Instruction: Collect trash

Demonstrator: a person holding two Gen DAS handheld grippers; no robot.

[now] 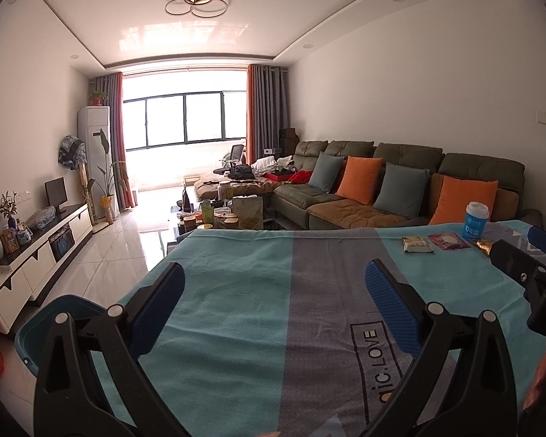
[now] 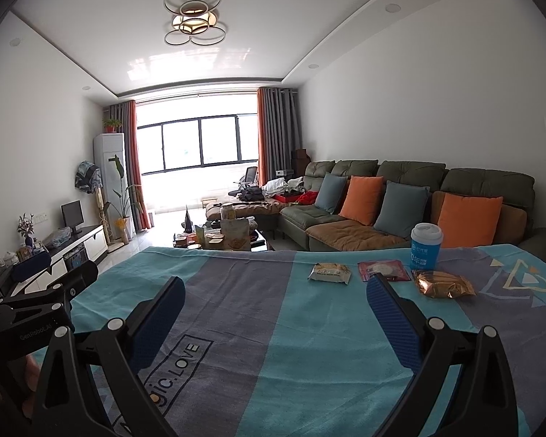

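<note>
Trash lies at the far right of a table under a teal and grey cloth (image 2: pixel 236 291). It is a white-yellow snack packet (image 2: pixel 329 273), a pink packet (image 2: pixel 384 271), a crumpled gold wrapper (image 2: pixel 444 284) and a blue paper cup (image 2: pixel 425 245) with a white lid, standing upright. My right gripper (image 2: pixel 275 291) is open and short of the packets, holding nothing. My left gripper (image 1: pixel 275 284) is open over the cloth's middle, also holding nothing. In the left wrist view the snack packet (image 1: pixel 416 244), the cup (image 1: pixel 476 220) and the right gripper (image 1: pixel 524 251) show at the right.
A blue bin (image 1: pixel 36 327) sits below the table's left edge. Beyond the table are a cluttered coffee table (image 1: pixel 222 215), a green sofa (image 1: pixel 400 182) with orange and blue cushions, and a TV cabinet (image 1: pixel 36 255) along the left wall. The left gripper (image 2: pixel 54 273) shows at the left.
</note>
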